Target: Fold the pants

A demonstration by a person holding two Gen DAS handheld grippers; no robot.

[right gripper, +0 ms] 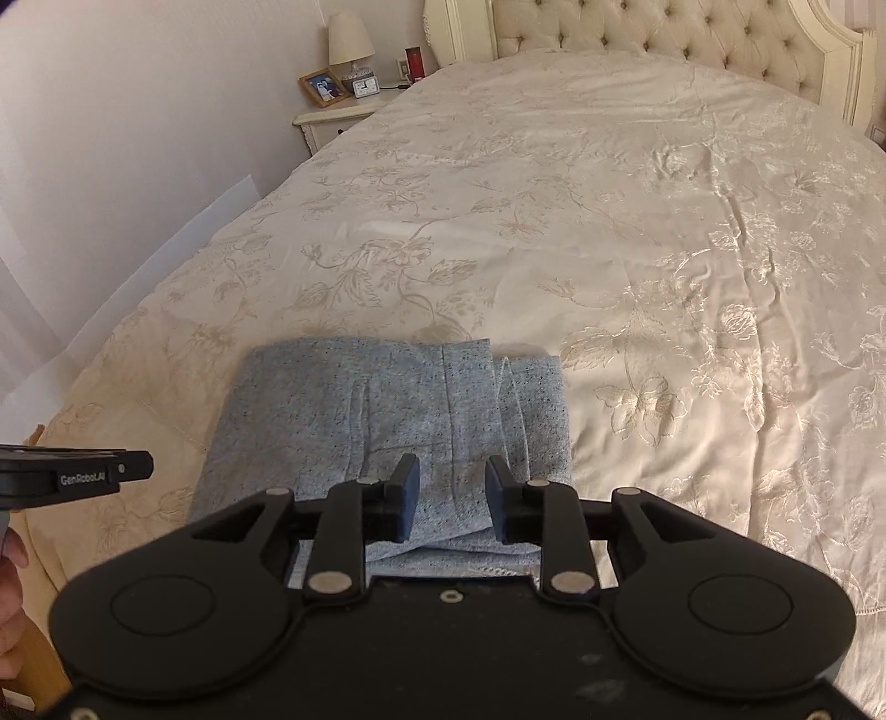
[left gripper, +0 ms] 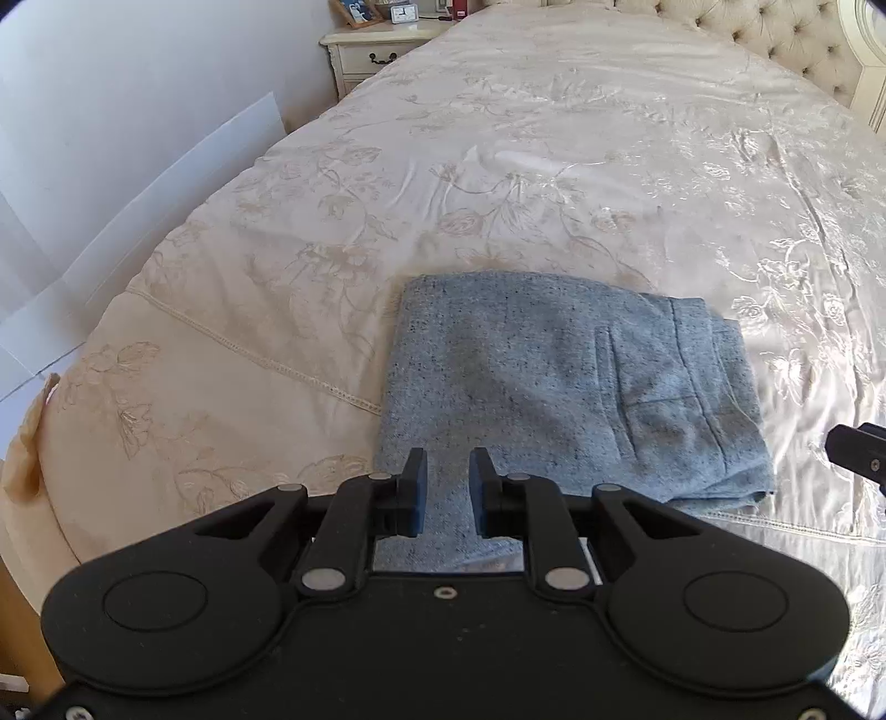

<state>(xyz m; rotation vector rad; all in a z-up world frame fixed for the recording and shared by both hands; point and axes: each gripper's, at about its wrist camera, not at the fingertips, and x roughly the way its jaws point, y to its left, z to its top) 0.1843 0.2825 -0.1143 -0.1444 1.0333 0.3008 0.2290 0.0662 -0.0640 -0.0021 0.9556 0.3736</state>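
Pants (left gripper: 565, 387) lie folded in a compact grey-blue rectangle near the foot edge of the bed (left gripper: 554, 166); long axis runs across both claws; left gripper (left gripper: 447, 487) spread, empty, above the near hem; right gripper (right gripper: 451, 498) likewise spread, empty; both equally near; folding looks finished.

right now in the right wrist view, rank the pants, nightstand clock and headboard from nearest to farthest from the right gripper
1. pants, just ahead of the right gripper on the bedspread.
2. clock, far left on the nightstand.
3. headboard, at the bed's far end; too close to the clock to call.
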